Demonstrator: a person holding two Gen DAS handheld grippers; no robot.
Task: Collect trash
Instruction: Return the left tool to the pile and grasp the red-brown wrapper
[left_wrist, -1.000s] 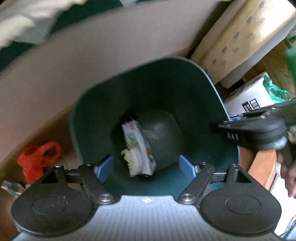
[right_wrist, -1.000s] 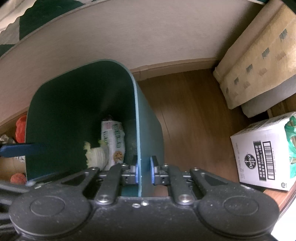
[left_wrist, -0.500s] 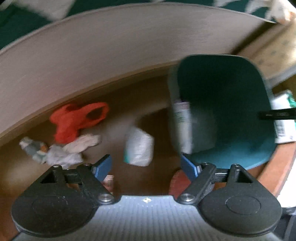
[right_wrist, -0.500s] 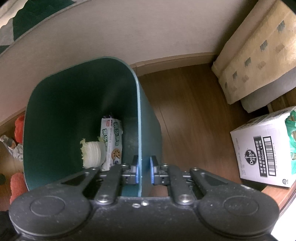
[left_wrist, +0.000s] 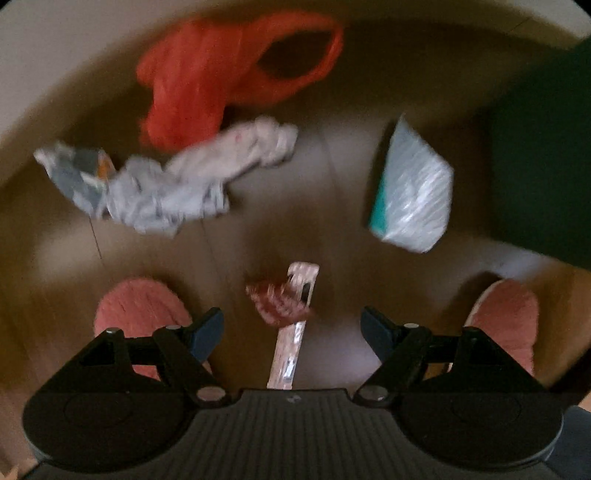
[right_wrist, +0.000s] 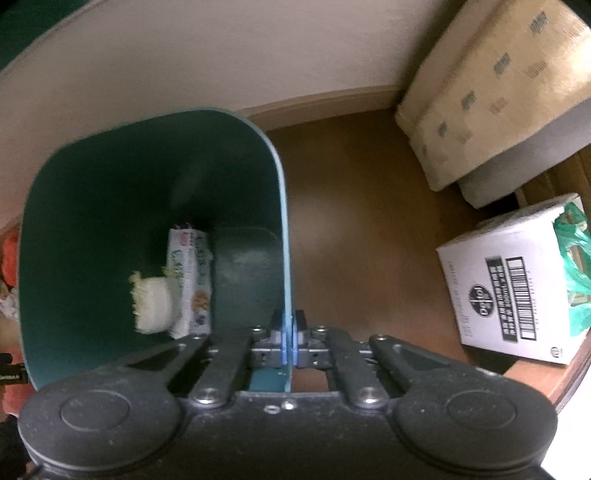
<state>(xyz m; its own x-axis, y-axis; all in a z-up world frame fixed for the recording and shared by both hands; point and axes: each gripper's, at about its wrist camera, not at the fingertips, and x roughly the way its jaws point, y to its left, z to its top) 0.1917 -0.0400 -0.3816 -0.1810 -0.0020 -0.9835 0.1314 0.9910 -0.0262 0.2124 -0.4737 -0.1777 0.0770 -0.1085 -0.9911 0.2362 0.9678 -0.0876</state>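
Note:
My right gripper is shut on the right wall of a dark green trash bin and holds it. Inside the bin lie a snack wrapper and a pale leafy scrap. My left gripper is open and empty above the wooden floor. Below it lie a pink wrapper strip with a reddish crumpled piece. Farther off are a white-and-teal packet, crumpled white paper and an orange plastic bag. The bin's edge shows at the right. The left wrist view is blurred.
Two pink slippers flank the left gripper. A white cardboard box with a green bag and a tan patterned package stand right of the bin. A pale wall runs behind.
My left gripper has swung left and down, from over the bin to above the trash on the floor. The right gripper stays shut on the bin wall.

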